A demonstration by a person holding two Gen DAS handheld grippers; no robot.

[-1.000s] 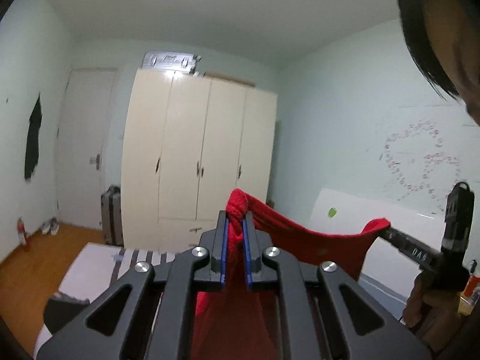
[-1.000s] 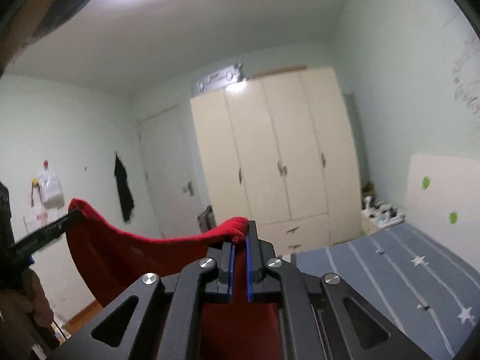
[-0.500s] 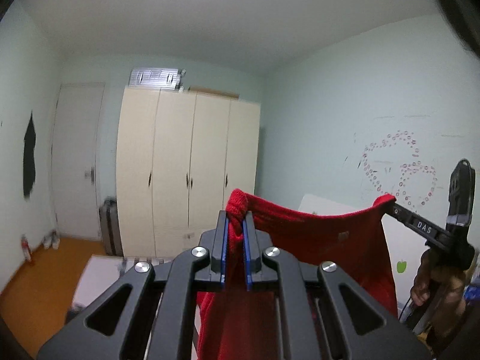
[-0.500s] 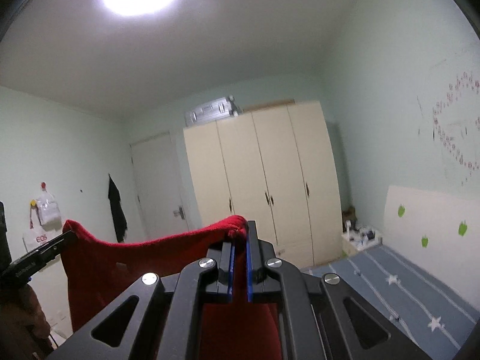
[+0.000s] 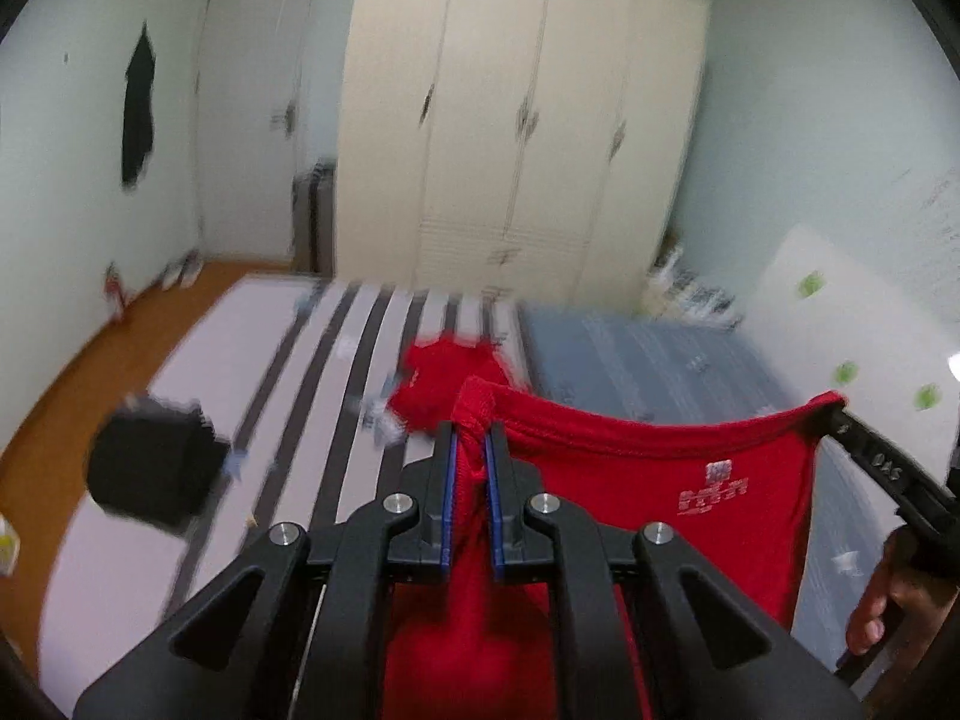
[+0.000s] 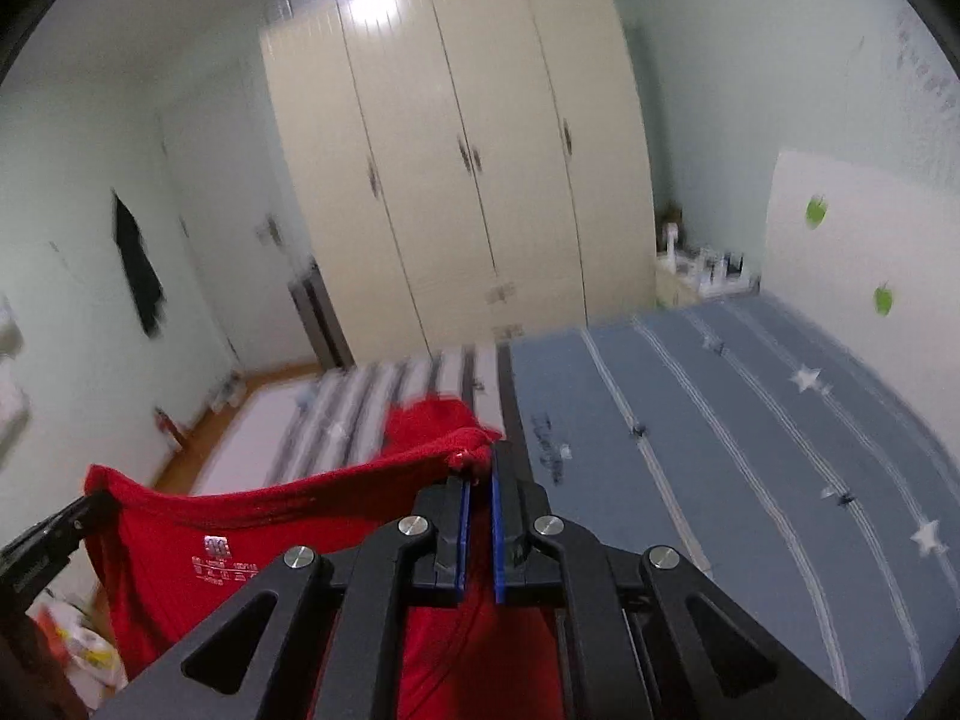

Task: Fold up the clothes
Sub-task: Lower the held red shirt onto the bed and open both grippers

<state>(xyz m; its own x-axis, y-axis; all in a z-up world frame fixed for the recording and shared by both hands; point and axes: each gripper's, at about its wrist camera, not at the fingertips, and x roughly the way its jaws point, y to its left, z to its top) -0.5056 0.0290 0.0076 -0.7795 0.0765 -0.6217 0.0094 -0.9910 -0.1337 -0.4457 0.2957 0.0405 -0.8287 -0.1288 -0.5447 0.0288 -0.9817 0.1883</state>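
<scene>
The left gripper (image 5: 471, 453) is clamping a bunched corner of the red garment (image 5: 678, 498) at the lower centre of the left wrist frame. The right gripper (image 6: 478, 483) is clamping the opposite corner, at the lower centre of its own frame. The garment's top edge is sagging between the two tools, and its printed label is facing the cameras. The garment is hanging above the bed (image 6: 750, 420), with a red portion lying on the striped sheet (image 5: 288, 372). A wardrobe (image 6: 456, 180) is filling the upper centre.
</scene>
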